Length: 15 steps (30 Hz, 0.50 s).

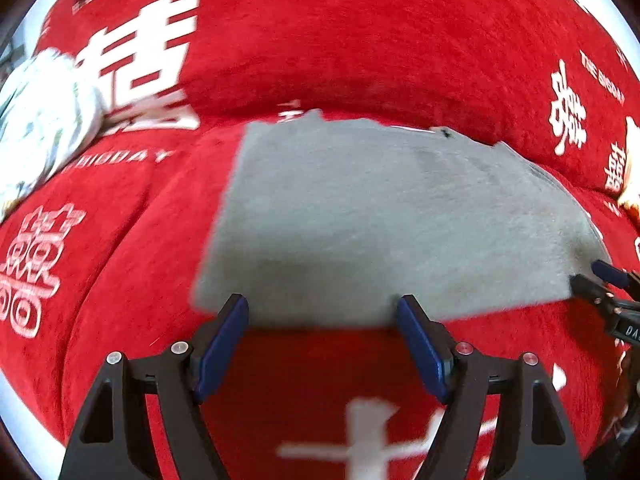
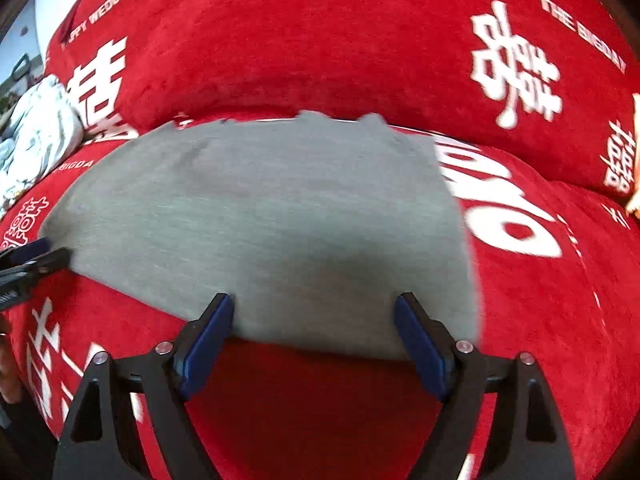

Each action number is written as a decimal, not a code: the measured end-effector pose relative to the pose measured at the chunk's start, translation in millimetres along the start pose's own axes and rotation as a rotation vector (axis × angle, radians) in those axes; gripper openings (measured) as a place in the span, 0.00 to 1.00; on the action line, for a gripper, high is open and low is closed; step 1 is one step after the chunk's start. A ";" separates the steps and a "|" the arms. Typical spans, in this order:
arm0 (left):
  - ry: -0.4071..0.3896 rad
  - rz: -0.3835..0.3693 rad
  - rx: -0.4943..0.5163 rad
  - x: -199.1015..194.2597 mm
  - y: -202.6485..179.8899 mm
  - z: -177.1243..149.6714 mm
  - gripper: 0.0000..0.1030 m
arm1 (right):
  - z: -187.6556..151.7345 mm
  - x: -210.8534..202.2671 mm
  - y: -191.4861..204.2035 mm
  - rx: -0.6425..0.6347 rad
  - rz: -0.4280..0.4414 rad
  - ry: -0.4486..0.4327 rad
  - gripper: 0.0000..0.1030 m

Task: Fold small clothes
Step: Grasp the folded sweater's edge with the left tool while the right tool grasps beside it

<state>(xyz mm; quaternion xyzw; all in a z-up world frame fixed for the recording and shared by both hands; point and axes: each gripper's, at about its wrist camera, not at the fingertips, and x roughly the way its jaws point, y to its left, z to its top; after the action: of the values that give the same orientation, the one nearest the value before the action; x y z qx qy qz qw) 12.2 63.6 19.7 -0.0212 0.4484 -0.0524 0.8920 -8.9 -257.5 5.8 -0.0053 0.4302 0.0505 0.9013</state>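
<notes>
A grey garment (image 1: 360,216) lies flat on the seat of a red sofa (image 1: 320,48), roughly rectangular, with small tabs along its far edge. My left gripper (image 1: 322,306) is open just above the garment's near edge, towards its left corner, with nothing between the blue pads. In the right wrist view the same grey garment (image 2: 260,220) fills the middle. My right gripper (image 2: 314,306) is open over its near edge, close to the right corner. Each gripper shows at the edge of the other's view: the right gripper (image 1: 600,276) and the left gripper (image 2: 36,256).
The red sofa (image 2: 320,40) cover carries white characters and lettering, and its backrest rises right behind the garment. A pale patterned bundle of cloth (image 1: 44,120) lies at the far left of the seat, also seen as the bundle (image 2: 36,136). A light object (image 1: 630,184) sits at the right edge.
</notes>
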 end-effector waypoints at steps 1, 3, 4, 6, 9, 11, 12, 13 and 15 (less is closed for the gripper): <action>0.004 0.008 -0.049 -4.9 14.4 -4.7 0.75 | -2.6 -3.6 -3.2 0.005 -0.014 -0.001 0.83; 0.005 -0.016 -0.144 -11.1 39.3 -11.8 0.75 | -5.9 -10.0 -7.7 0.005 -0.039 0.002 0.83; 0.009 -0.032 -0.189 -11.7 48.7 -14.9 0.75 | -6.9 -14.7 -8.1 0.011 -0.036 0.000 0.83; -0.006 -0.102 -0.274 -14.1 65.8 -18.2 0.75 | -6.6 -20.3 -5.5 0.027 -0.034 -0.005 0.84; 0.008 -0.226 -0.348 -7.0 73.4 -8.3 0.75 | -2.2 -21.4 5.3 0.033 -0.012 -0.004 0.84; 0.024 -0.321 -0.405 3.0 78.8 0.1 0.75 | -0.4 -20.7 13.3 0.028 0.001 -0.003 0.84; 0.032 -0.349 -0.424 10.0 79.9 6.1 0.75 | 1.1 -19.6 19.5 0.021 0.009 -0.002 0.84; 0.035 -0.366 -0.432 19.0 78.8 14.9 0.75 | 1.8 -18.7 23.8 0.015 0.014 0.000 0.84; 0.035 -0.426 -0.455 32.3 81.8 24.4 0.78 | 4.7 -17.1 35.1 0.000 0.024 0.008 0.85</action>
<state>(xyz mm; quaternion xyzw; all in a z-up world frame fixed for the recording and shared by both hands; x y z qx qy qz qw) 56.9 141.1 1.5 -0.3127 0.4496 -0.1367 0.8255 -19.4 -223.8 23.2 -0.0005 0.4336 0.0613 0.8990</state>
